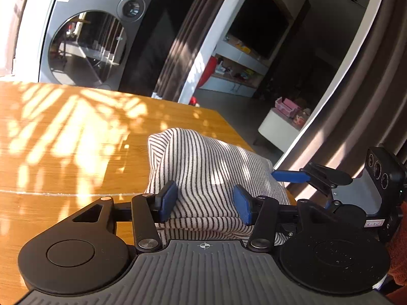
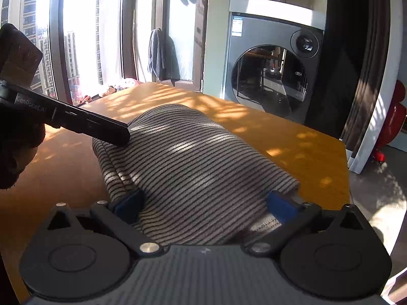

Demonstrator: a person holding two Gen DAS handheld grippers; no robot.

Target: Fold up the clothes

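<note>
The striped shirt (image 1: 211, 175) lay as a thick folded bundle on the wooden table (image 1: 76, 137), toward the table's right-hand corner and on the near side of it from the washing machine (image 1: 94, 40). Going left to right with the shirt as the mark: the left claw (image 1: 204, 202) stood at the shirt's near-left end with its blue pads (image 1: 168, 200) apart, one on each side of the cloth, straddling the bundle without visibly pinching it; whether the pads pressed the fabric could not be told. The shirt's long axis ran away from this claw, toward the table's far edge. At the shirt's right side the right claw (image 2: 206, 206) sat low against the near edge, its fingers spread wide with the bundle between them, the cloth humped up in front of it. In that view the left claw's body lay across the shirt's far-left corner, touching it. Both claws were about equally close to the shirt, one at each side, so the next fold or squaring-up would probably turn on pressing or lifting the near edge along that long axis.
</note>
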